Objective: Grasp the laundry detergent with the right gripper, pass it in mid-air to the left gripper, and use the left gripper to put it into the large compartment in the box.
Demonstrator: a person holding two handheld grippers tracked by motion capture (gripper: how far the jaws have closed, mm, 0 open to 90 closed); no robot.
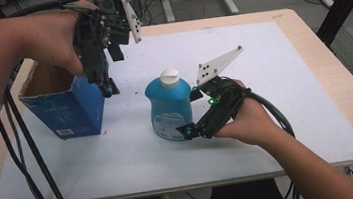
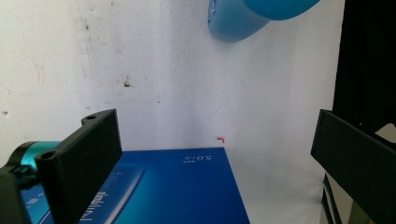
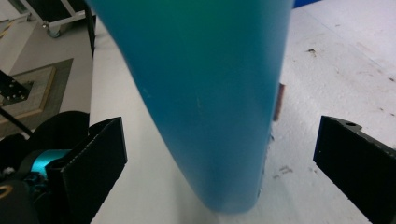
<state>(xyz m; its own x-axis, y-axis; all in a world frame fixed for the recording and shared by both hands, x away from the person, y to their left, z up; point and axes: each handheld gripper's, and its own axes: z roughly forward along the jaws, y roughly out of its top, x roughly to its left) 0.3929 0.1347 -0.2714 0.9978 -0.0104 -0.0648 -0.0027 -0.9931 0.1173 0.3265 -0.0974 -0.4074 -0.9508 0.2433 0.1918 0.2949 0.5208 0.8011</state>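
White-covered table (image 1: 269, 134): upright blue plastic bottle with white cap (image 1: 169, 108) stands mid-table between the spread jaws of right gripper (image 1: 189, 114); left gripper (image 1: 108, 89), jaws apart, hovers at open blue cardboard box (image 1: 65, 109); close squarely on bottle's body.

Soft, even light from above leaves only faint shadows on the white worktop (image 1: 267, 119); the blue bottle (image 3: 205, 93) blurs close up, out of focus.

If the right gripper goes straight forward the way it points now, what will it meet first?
Most likely the blue bottle. In the right gripper view it stands between the open jaws of the right gripper, close ahead. The high view agrees: the right gripper points at the lower part of the bottle on the white mat.
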